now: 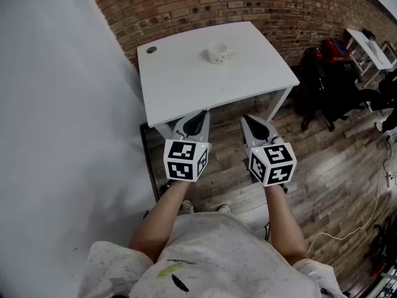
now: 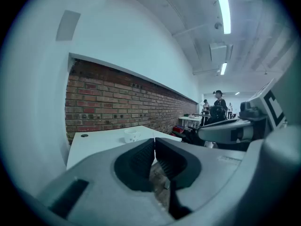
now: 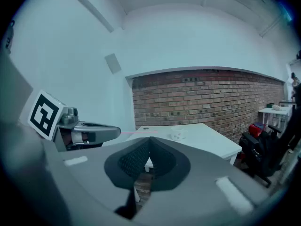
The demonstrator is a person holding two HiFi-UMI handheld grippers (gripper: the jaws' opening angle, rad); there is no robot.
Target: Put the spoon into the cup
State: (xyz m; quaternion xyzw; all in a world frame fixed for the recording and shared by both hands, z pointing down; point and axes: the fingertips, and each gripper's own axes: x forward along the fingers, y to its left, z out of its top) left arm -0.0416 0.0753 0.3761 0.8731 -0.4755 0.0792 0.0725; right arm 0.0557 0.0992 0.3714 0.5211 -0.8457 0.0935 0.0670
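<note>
A small white cup [image 1: 217, 53] stands on the far part of a white table [image 1: 186, 89]; it also shows in the left gripper view as the cup [image 2: 132, 135] and in the right gripper view as the cup [image 3: 178, 135]. I see no spoon in any view. My left gripper [image 1: 197, 119] and right gripper [image 1: 252, 123] hover side by side just short of the table's near edge, well back from the cup. The left gripper [image 2: 154, 145] has its jaws pressed together with nothing between them. The right gripper [image 3: 149, 143] is likewise shut and empty.
A small black round disc [image 1: 151, 49] lies at the table's far left corner. A white wall [image 1: 56, 135] runs close along the left, a brick wall [image 1: 248, 5] behind. A black chair [image 1: 325, 82] and red bag [image 1: 335, 48] stand right, with cables [image 1: 372, 216] on the wooden floor.
</note>
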